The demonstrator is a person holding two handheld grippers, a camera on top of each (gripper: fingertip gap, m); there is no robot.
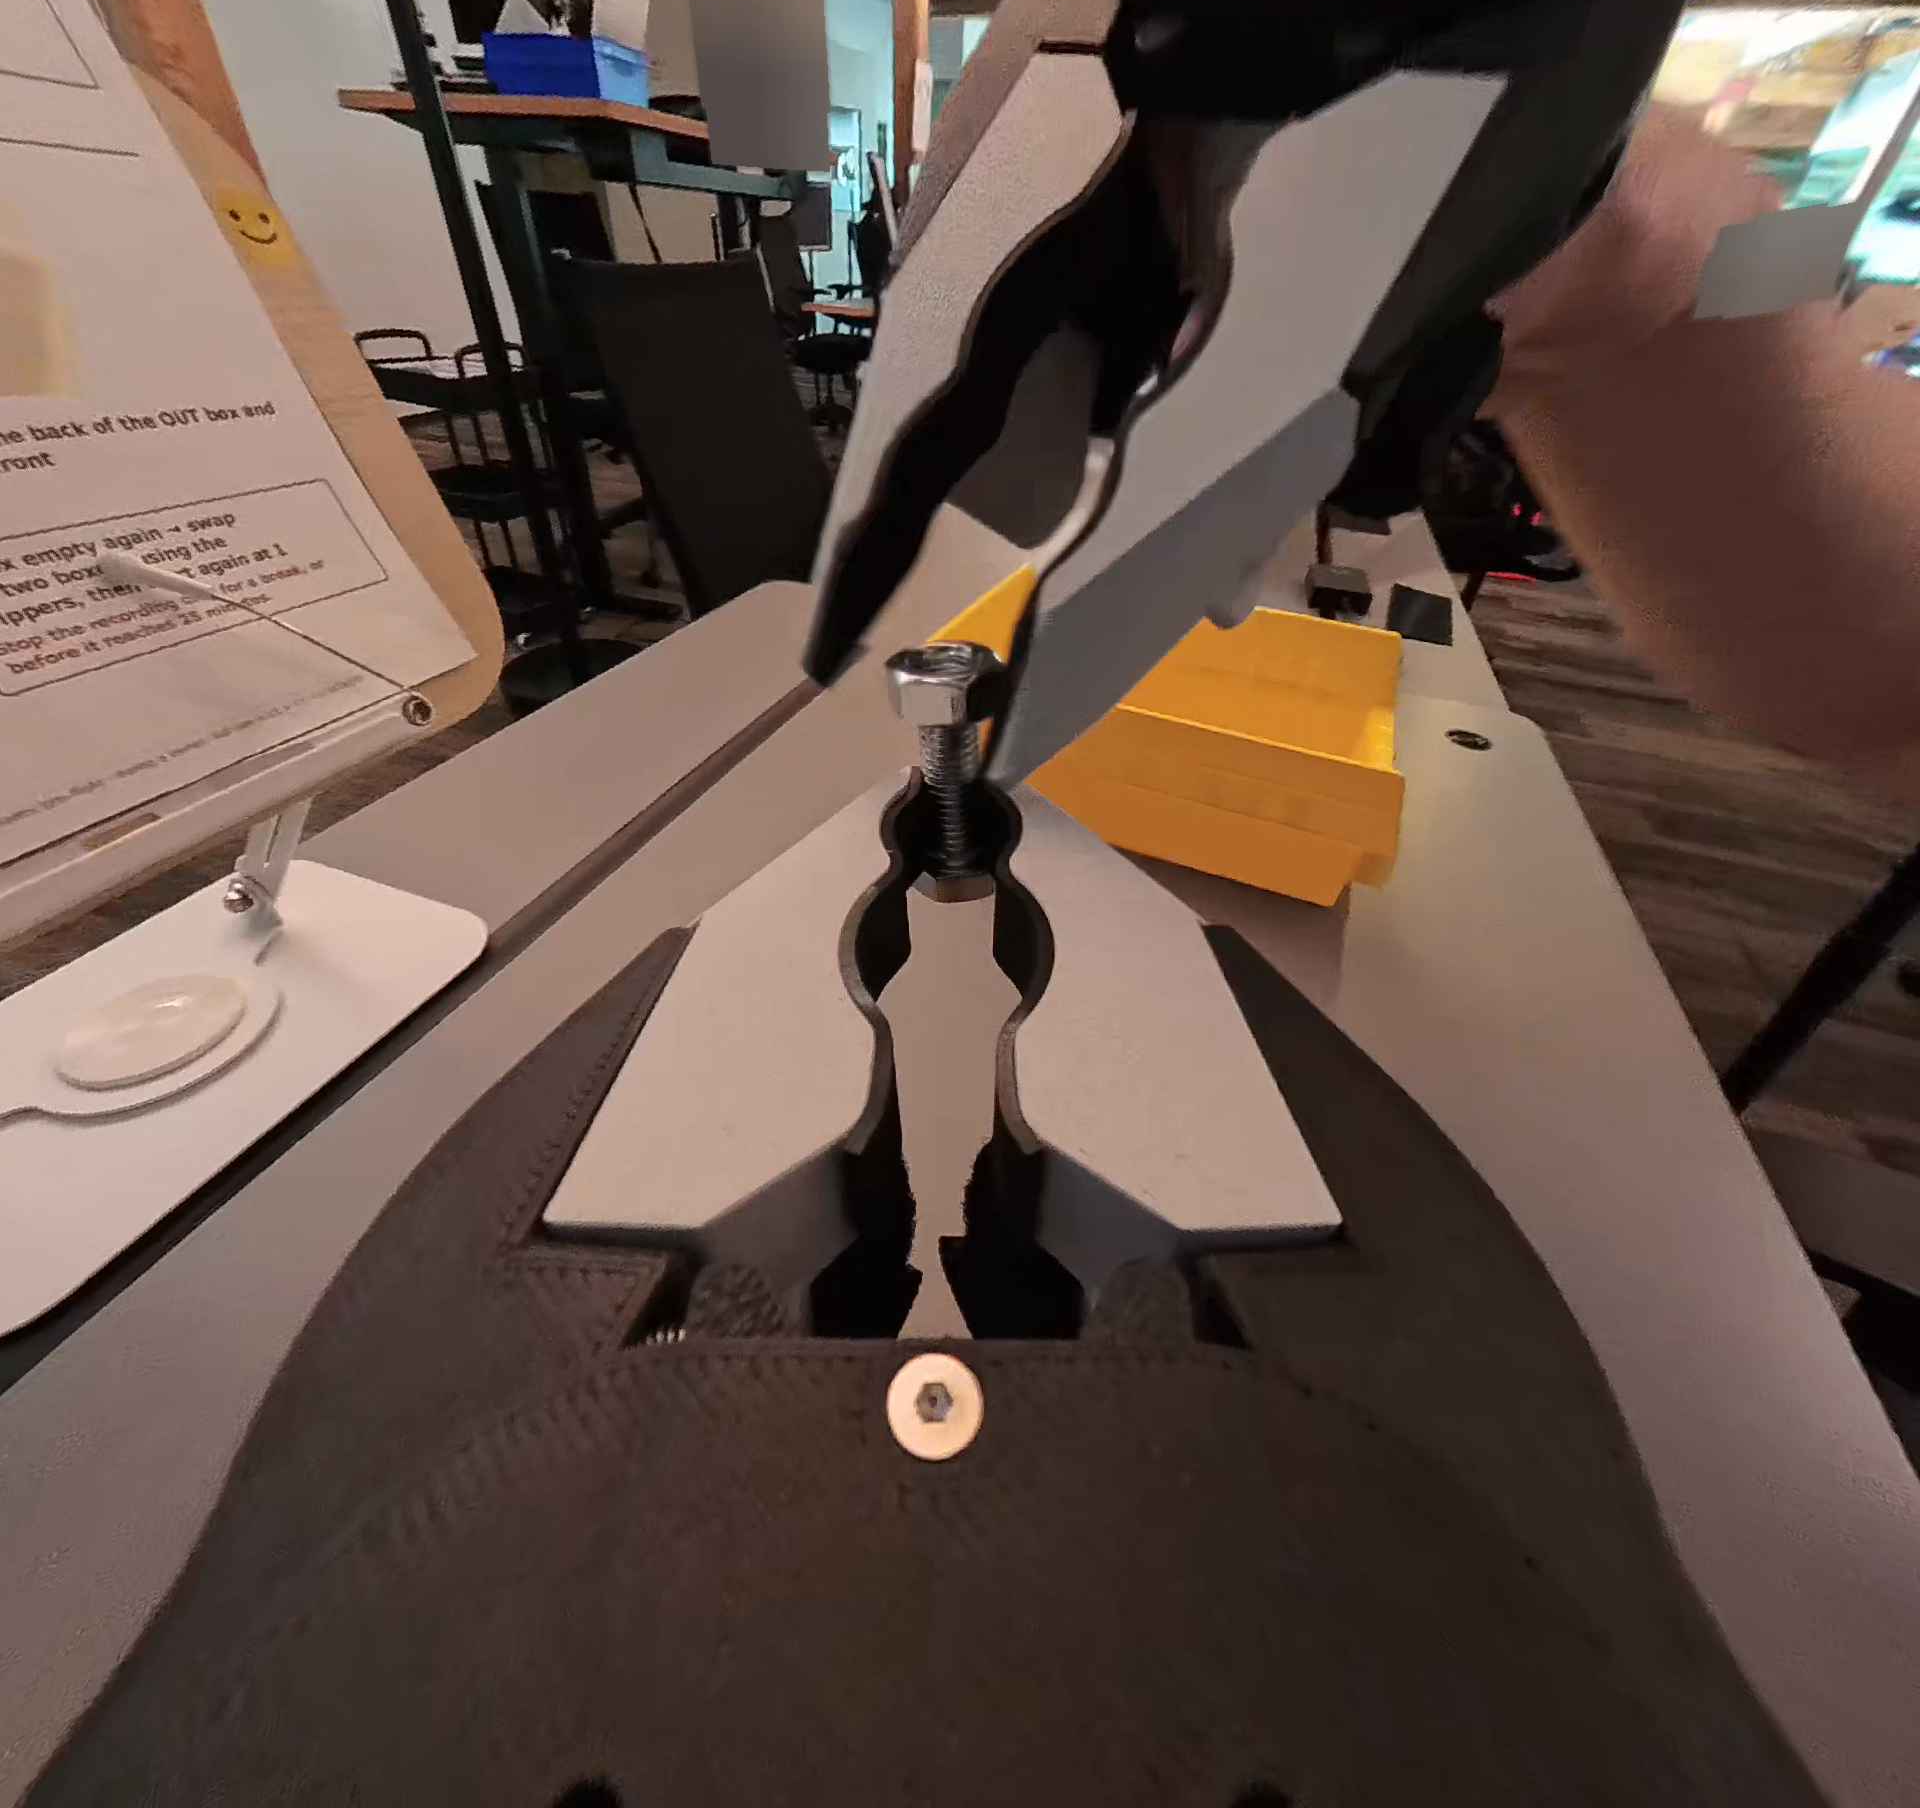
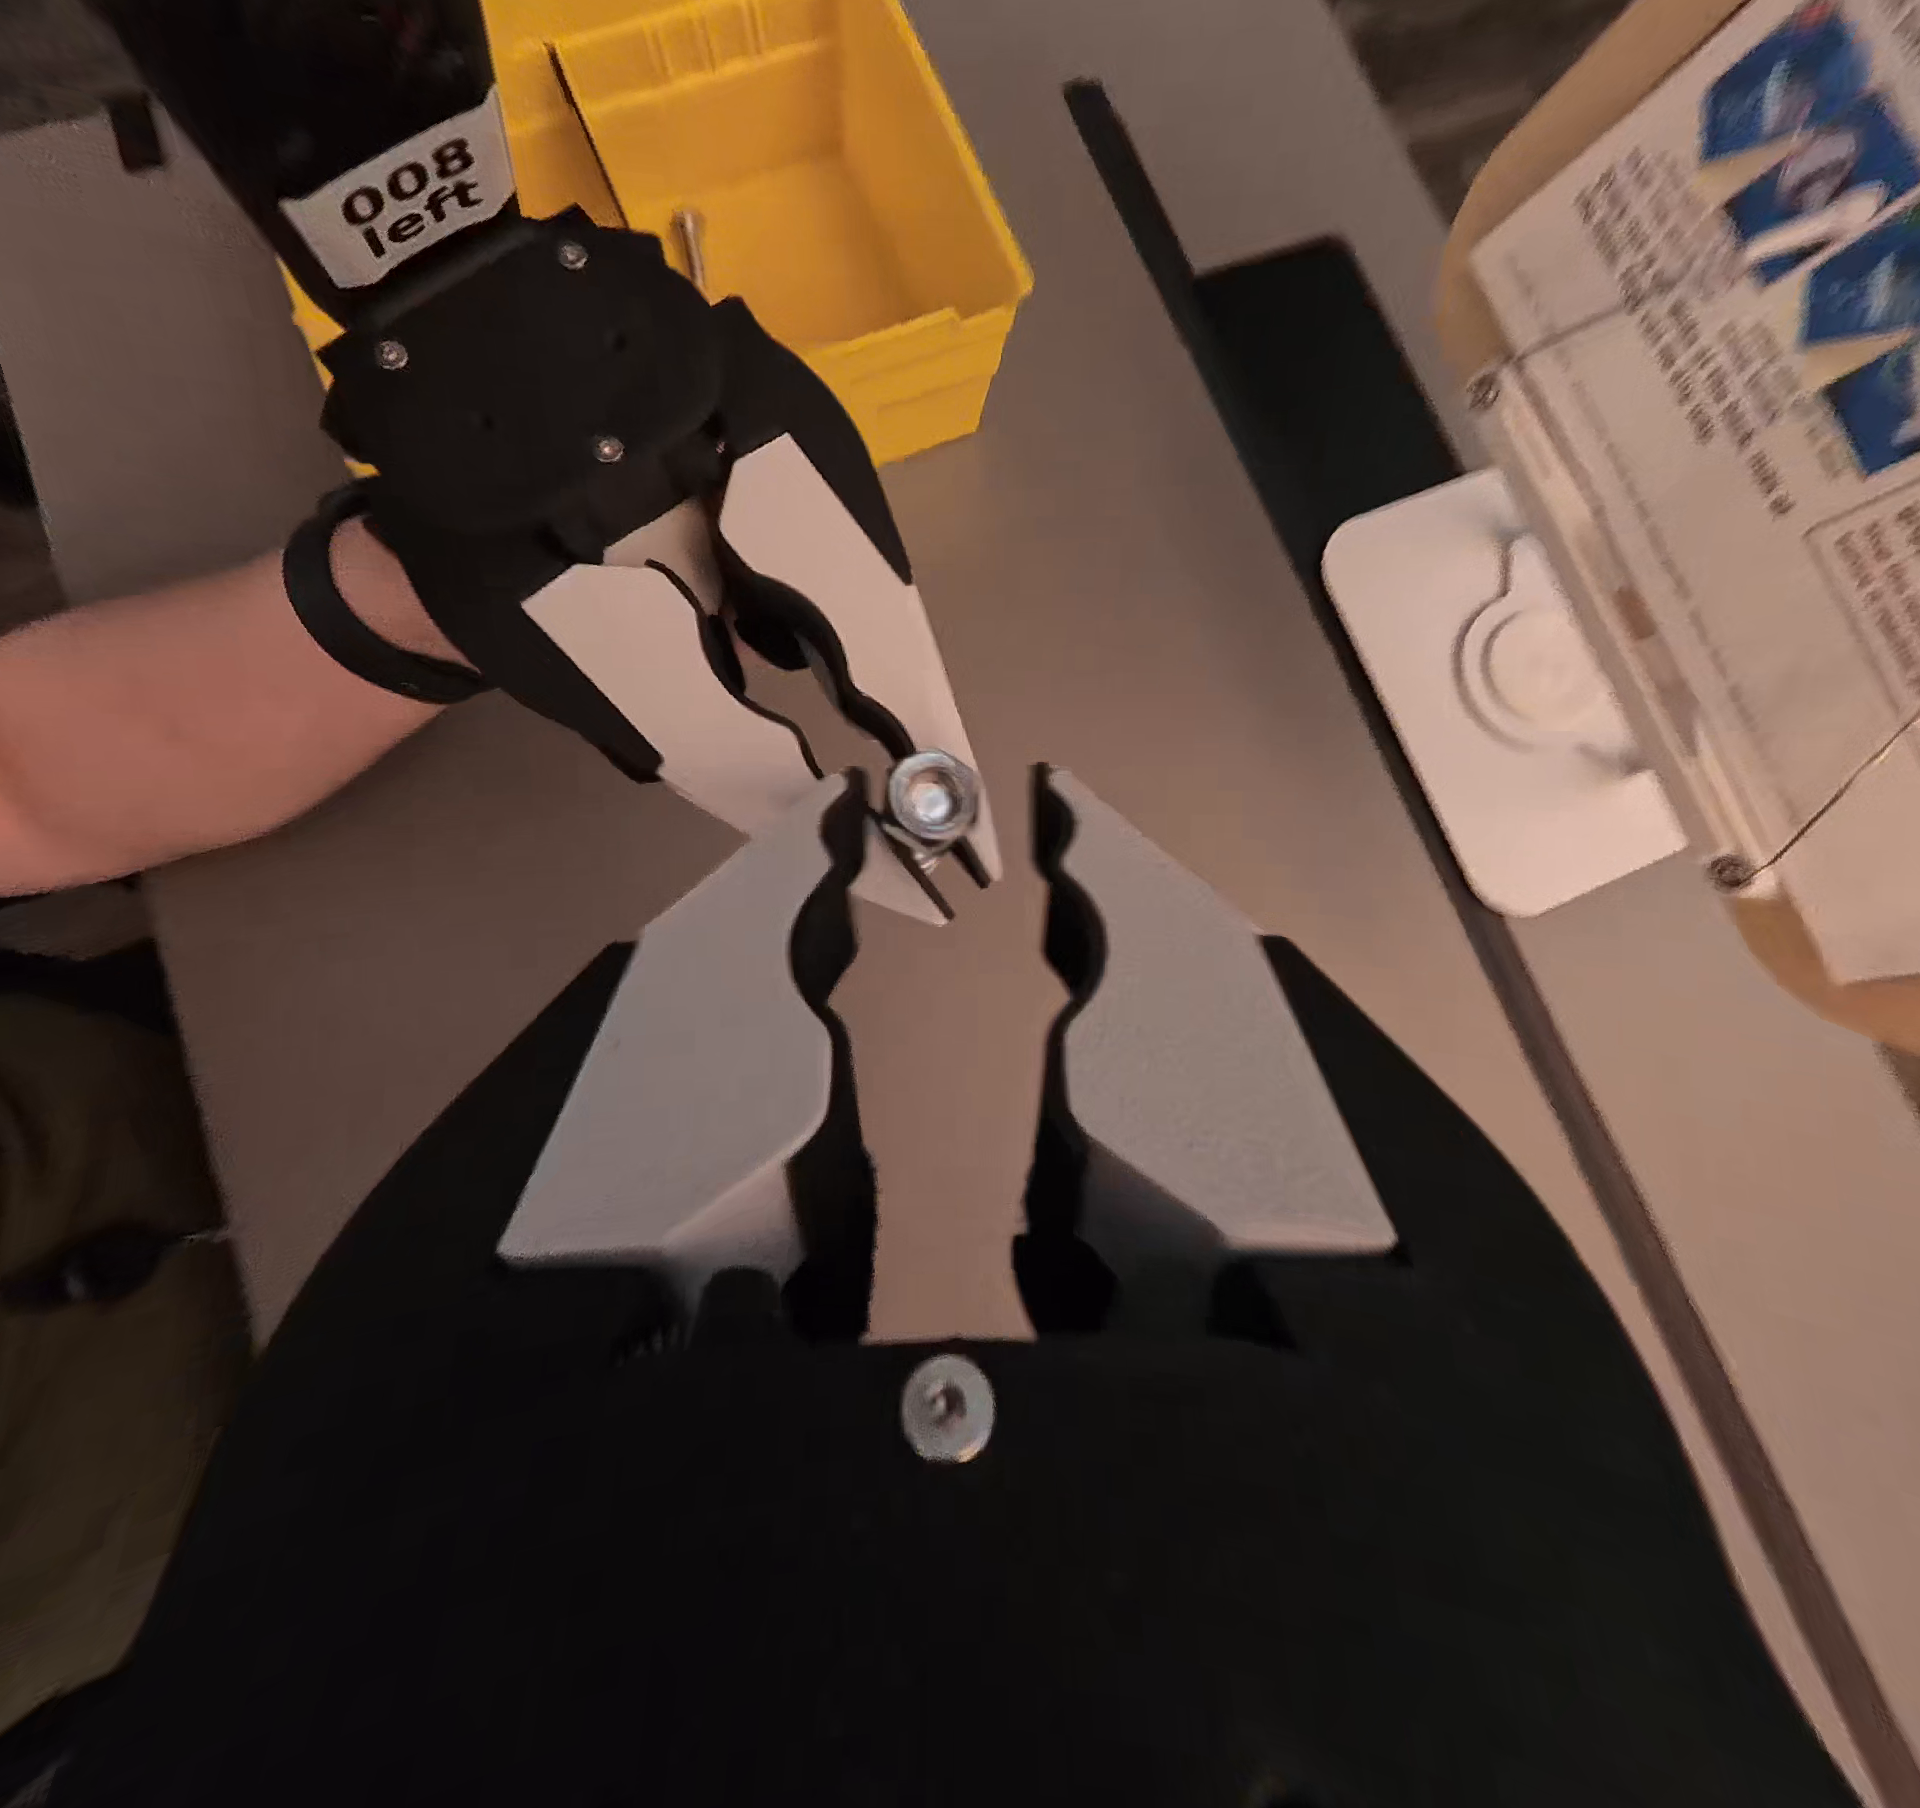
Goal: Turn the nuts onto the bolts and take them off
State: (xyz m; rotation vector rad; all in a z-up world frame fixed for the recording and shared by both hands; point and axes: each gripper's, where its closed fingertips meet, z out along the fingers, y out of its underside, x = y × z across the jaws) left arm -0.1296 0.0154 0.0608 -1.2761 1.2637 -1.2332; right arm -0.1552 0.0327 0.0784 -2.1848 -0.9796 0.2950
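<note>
The bolt (image 1: 943, 802) is clamped upright at its lower end in the closed left claw (image 1: 948, 849), above the worktop (image 1: 1403, 1083). The nut (image 1: 943, 683) sits at its top, straddled by the parted, empty right claw (image 2: 940, 802). An off-centre squeeze could probably tilt the bolt or cross-thread the nut. One pin-like part is seen in the yellow bin (image 2: 935, 200).
</note>
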